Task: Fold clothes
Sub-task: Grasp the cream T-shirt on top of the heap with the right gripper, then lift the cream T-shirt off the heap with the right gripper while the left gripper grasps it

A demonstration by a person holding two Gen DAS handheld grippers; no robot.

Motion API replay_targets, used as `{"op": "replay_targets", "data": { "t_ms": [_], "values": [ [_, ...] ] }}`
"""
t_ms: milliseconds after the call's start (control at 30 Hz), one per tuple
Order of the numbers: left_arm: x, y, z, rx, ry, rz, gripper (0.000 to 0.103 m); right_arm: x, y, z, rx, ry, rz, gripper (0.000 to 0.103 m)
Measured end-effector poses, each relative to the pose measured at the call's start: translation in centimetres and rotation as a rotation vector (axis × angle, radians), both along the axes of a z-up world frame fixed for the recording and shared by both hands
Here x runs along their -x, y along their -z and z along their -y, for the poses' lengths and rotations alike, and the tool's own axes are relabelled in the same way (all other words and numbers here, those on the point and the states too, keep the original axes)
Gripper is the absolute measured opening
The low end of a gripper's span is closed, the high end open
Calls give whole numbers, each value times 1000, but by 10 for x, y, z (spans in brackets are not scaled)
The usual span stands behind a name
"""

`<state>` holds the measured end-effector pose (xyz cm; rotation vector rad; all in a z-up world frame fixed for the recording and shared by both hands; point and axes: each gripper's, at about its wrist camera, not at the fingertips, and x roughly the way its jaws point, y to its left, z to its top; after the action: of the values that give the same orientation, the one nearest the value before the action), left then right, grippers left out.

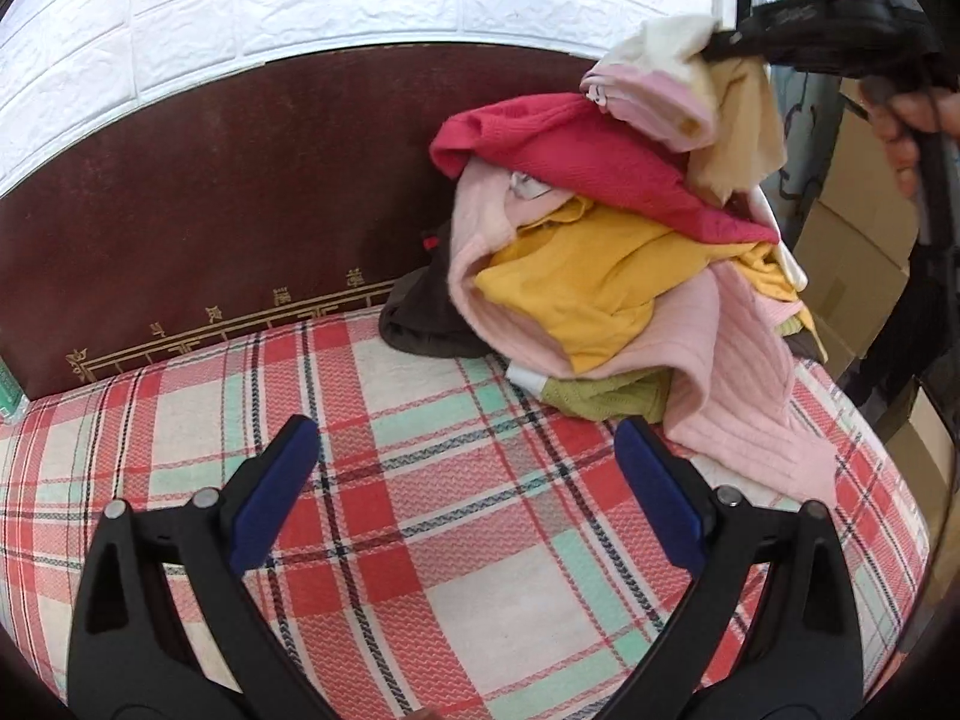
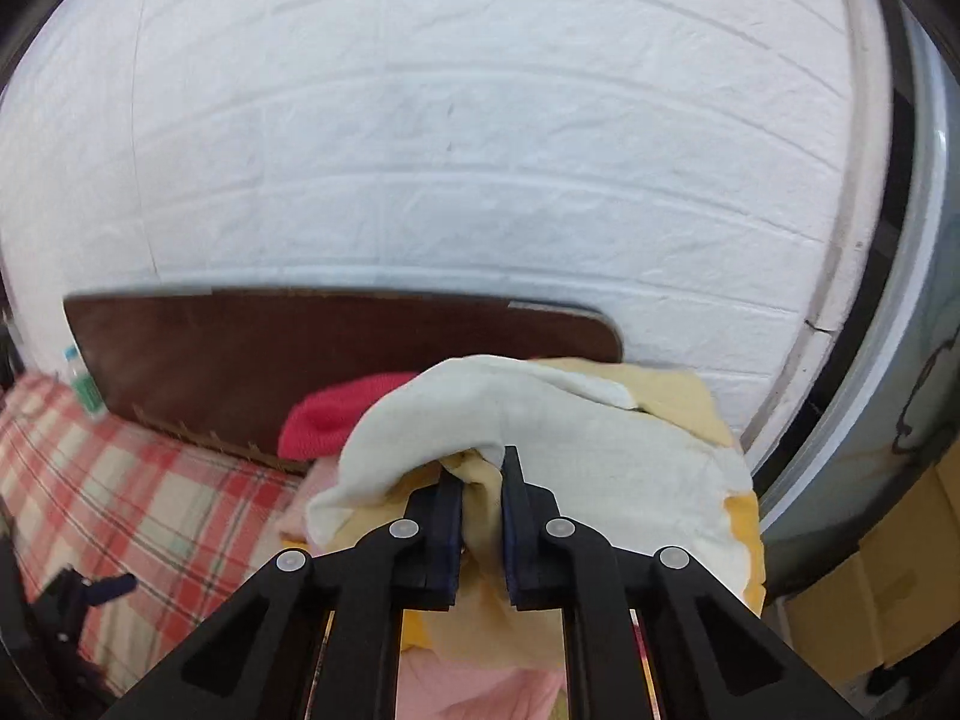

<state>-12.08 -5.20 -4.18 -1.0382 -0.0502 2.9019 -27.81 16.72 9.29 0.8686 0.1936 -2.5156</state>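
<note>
A pile of clothes (image 1: 624,276) lies at the right of a plaid-covered bed (image 1: 420,480): red, yellow, pink, green and dark pieces. My right gripper (image 2: 483,468) is shut on a cream and pale-yellow garment (image 2: 540,420) and holds it above the pile. From the left wrist view the right gripper (image 1: 720,42) is at the top right, with the cream garment (image 1: 708,102) hanging from it over the red piece (image 1: 576,156). My left gripper (image 1: 468,438) hovers open over the plaid cover, left of the pile, with nothing between its blue pads.
A dark brown headboard (image 1: 228,198) stands against a white brick-pattern wall (image 1: 300,6). Cardboard boxes (image 1: 852,264) sit beyond the bed's right edge. A person's hand (image 1: 900,120) grips the right tool. A small bottle (image 2: 81,384) stands by the headboard's left end.
</note>
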Motion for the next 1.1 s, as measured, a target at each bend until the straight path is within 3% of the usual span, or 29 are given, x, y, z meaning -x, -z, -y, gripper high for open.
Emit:
{"op": "replay_targets", "data": {
  "t_ms": [133,200,300,433,533,667,800,967,1100],
  "values": [
    [-10,-16,-8,-26,48,-35,99,-37,-46,-38,172,-20,3,9],
    [-19,-27,-13,-47,81,-58,99,-66,-70,-43,209,-56,-34,9],
    [-41,-45,-16,-84,147,-100,99,-112,-107,-43,289,-134,-57,9],
    [-94,-69,-5,-105,248,-182,99,-175,-134,-20,331,-263,-49,9],
    [-142,-78,22,-90,259,-239,99,-223,-130,7,359,-386,-34,10],
    [-219,-71,64,30,232,-311,99,-281,-107,43,405,-535,23,10],
    [-297,-48,96,102,270,-292,99,-322,-72,83,471,-657,131,10],
    [-344,-17,91,231,260,-237,99,-351,-33,136,505,-751,237,10],
    [-359,-14,83,251,247,-306,99,-369,-31,146,510,-769,245,10]
  ]
}}
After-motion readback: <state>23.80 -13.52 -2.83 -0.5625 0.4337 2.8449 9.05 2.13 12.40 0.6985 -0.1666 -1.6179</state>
